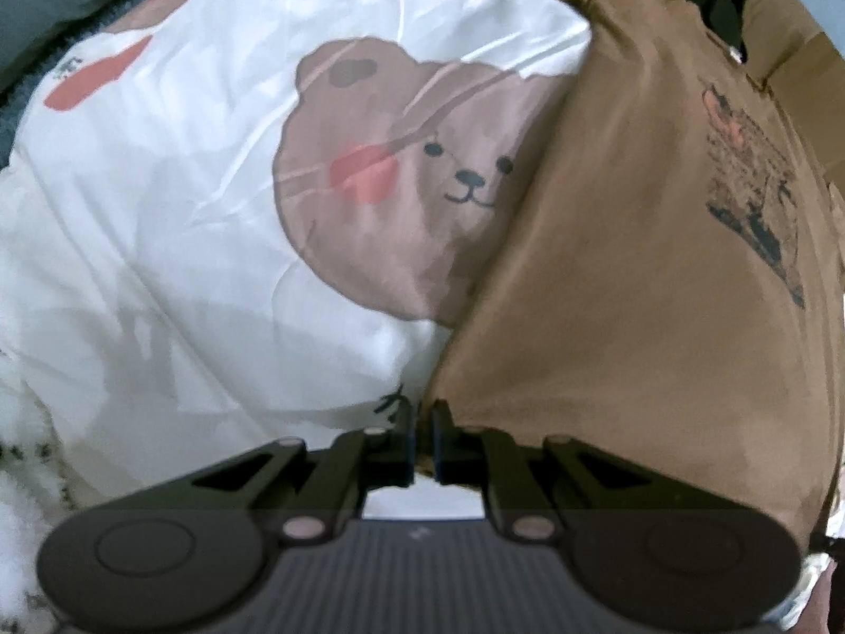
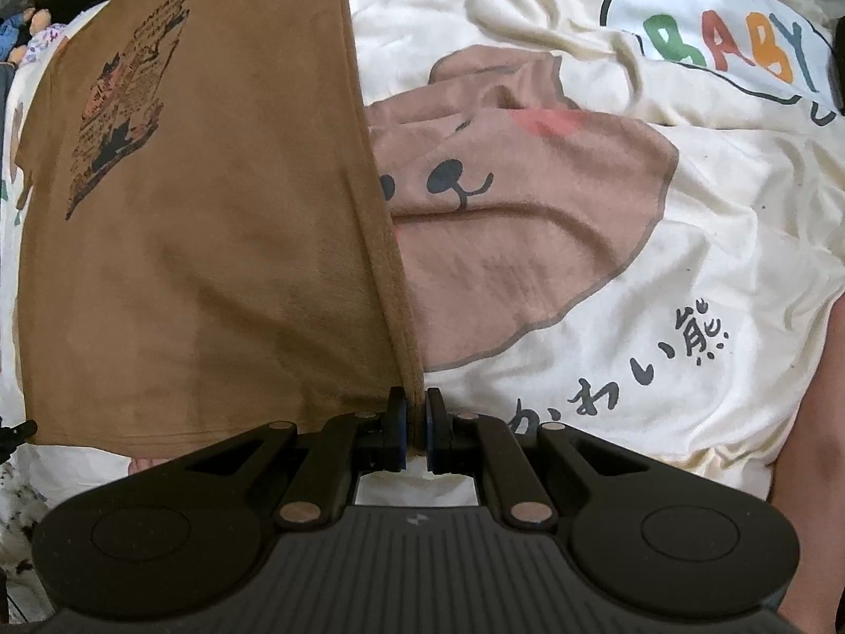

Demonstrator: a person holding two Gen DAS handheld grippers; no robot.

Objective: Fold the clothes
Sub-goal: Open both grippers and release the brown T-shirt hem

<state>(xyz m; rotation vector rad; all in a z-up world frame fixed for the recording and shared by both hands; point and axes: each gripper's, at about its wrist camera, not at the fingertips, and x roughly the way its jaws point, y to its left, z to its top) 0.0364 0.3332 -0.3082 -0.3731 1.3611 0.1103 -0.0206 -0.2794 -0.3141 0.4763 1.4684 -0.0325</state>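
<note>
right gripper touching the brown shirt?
Touching. The right wrist view shows the right gripper shut on the brown shirt, its hem pinched between the fingers.

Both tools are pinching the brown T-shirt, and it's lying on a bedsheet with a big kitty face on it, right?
Almost. Both the left tool and right tool are pinching the brown T-shirt, and it does lie on the bedsheet. But the face is a bear, not a kitty: round ears, pink cheek and small smile. The left wrist view shows it best.
</note>
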